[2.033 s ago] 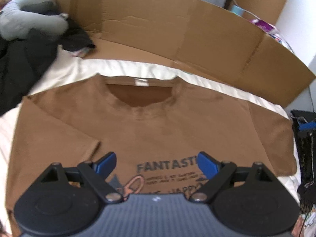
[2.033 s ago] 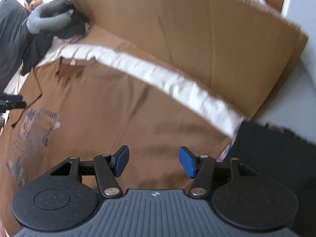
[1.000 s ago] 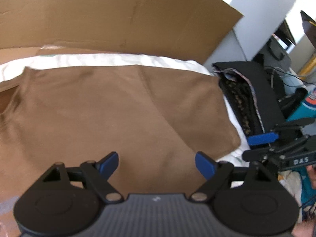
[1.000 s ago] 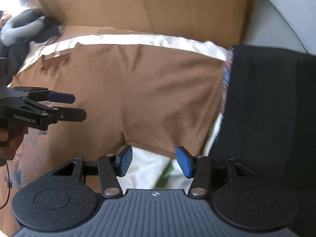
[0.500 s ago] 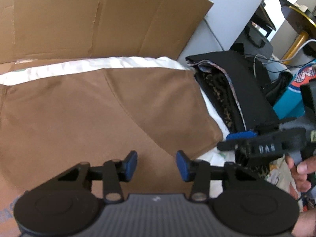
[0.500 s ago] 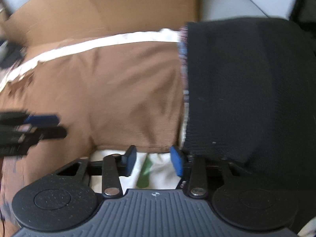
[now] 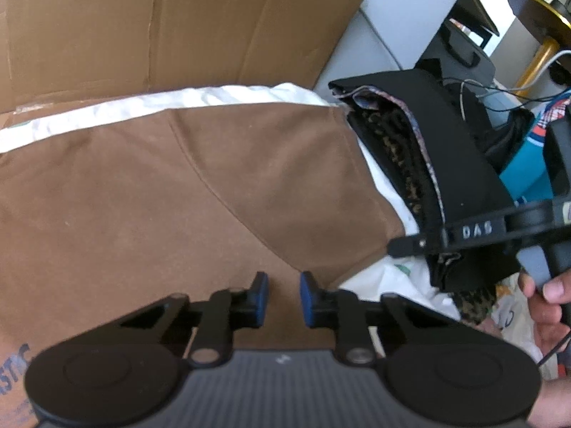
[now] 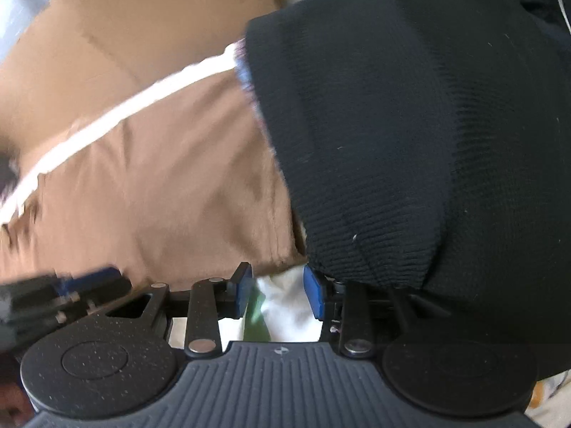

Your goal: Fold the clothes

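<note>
Your left gripper [image 7: 283, 297] has just been closing, nothing visibly pinched, and your right gripper [image 8: 278, 294] stands part-open at the brown T-shirt's [image 7: 178, 192] sleeve hem, unfolded.

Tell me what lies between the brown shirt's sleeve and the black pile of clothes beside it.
A strip of white sheet shows between the brown shirt and the black pile of clothes, clearest in the left wrist view.

White letters "DAS" stand on the right gripper [image 7: 407, 248] arm, right of the brown t-shirt [image 7: 178, 196]. Dark-blue print ending "STIC" sits at that shirt's lower-left edge.
</note>
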`<action>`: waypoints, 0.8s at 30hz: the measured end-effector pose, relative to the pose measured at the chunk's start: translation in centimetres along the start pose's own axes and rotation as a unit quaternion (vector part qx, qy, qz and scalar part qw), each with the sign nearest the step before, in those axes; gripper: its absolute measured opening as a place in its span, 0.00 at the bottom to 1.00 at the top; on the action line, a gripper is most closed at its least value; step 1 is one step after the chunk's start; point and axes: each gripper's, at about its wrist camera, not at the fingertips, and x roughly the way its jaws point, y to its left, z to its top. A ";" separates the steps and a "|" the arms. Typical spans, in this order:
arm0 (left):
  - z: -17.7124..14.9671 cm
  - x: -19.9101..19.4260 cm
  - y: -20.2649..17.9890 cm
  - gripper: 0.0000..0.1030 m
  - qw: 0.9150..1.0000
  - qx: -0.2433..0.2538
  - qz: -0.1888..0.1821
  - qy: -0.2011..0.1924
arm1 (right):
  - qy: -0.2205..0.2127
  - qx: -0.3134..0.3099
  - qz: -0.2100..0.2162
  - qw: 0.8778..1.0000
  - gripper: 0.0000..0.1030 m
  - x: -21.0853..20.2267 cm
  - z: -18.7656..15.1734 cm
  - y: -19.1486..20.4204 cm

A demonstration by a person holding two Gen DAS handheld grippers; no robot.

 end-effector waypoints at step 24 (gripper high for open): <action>0.5 0.9 -1.2 0.16 0.998 0.003 0.044 0.036 | -0.026 0.136 0.107 0.985 0.09 0.5 0.9 -4.3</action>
